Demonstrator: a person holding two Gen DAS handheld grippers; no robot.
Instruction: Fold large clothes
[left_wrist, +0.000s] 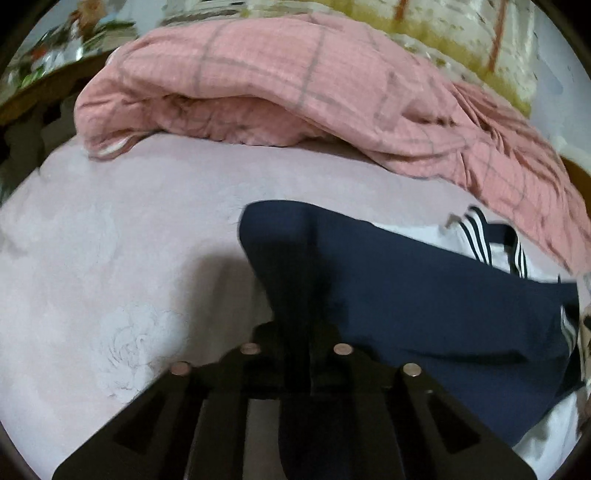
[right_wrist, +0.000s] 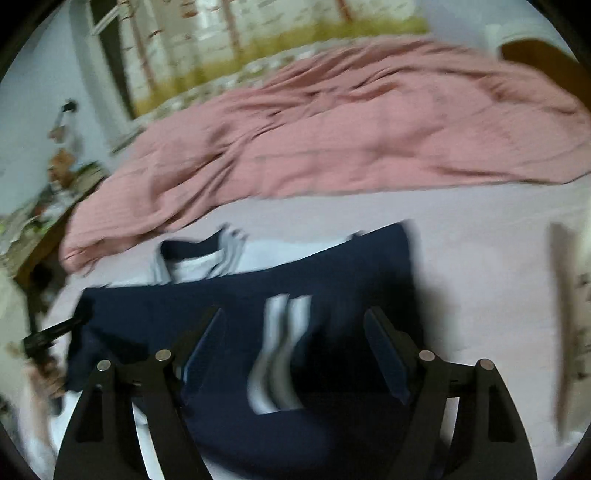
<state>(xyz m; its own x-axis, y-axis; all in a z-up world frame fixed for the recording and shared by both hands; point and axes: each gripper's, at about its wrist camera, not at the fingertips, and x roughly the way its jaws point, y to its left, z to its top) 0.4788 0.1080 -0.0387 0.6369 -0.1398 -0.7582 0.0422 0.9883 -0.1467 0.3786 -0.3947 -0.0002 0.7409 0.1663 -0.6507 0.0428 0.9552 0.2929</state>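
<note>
Garment (left_wrist: 424, 295): navy and white top with striped trim, lying on the bed (left_wrist: 110, 240), near side, just in front of the pink blanket (left_wrist: 277, 74). Thin, limp fabric; the navy panel lies flat with a squared far corner, which suggests a fold already laid over the white part. White cloth shows at the far edge and at the near right. In the right wrist view the collar opening sits at the far left of the garment and a pair of white stripes runs across the navy near the middle.

Left hand-held gripper (left_wrist: 295, 314): jaws nearly together, with a dark ridge of navy cloth rising between them at the garment's left edge. It appears pinched on that edge, probably to lift or draw it for the next fold.

Right hand-held gripper (right_wrist: 295, 343): jaws wide apart, nothing clamped; it hovers above the navy panel with the white stripes showing between its fingers. Likely positioned for a fresh hold. This view is blurred, so whether it touches the cloth cannot be told.

Bed: pale pink cover, soft matte nap, with a faint embossed flower pattern at the near left.

Blanket: pink, checked with grey lines, crinkled weave, heaped in thick rolls along the far side; clear of the working area.
</note>
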